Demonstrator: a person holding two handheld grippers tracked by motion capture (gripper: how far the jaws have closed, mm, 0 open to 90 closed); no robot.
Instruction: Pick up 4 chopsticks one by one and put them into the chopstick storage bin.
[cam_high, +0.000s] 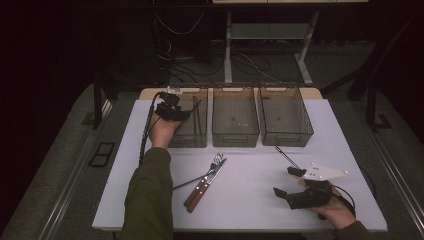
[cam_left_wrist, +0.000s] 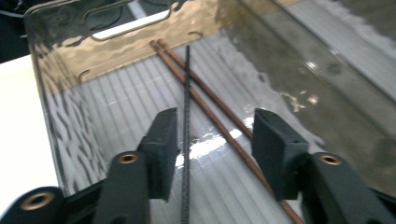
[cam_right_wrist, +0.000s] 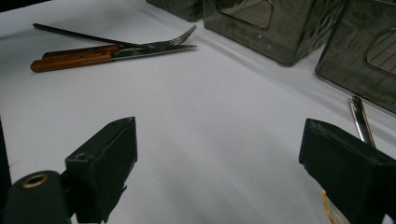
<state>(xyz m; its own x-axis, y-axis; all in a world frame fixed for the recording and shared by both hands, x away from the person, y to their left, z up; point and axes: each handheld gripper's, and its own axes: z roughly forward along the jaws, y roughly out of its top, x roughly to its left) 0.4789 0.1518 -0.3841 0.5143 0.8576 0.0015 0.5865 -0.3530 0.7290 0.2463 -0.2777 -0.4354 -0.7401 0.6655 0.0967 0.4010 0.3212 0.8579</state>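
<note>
My left gripper (cam_high: 184, 113) reaches into the leftmost clear bin (cam_high: 192, 144). Its jaws (cam_left_wrist: 215, 122) stand apart over the bin floor. A thin black stick (cam_left_wrist: 187, 84) lies between them, close to the left pad, and nothing presses on it. Two brown chopsticks (cam_left_wrist: 205, 95) lie slanted beside it in that bin (cam_left_wrist: 116, 51). My right gripper (cam_high: 284, 181) hovers low over the white table at the front right. Its jaws (cam_right_wrist: 219, 135) are wide open with nothing between them.
Two more clear bins, the middle (cam_high: 235, 136) and the right (cam_high: 287, 137), stand in a row at the back. A wooden-handled fork (cam_high: 216, 161) and knife (cam_high: 199, 192) lie mid-table across a black stick (cam_high: 186, 183). A thin metal utensil (cam_high: 286, 155) (cam_right_wrist: 360, 119) lies near the right gripper.
</note>
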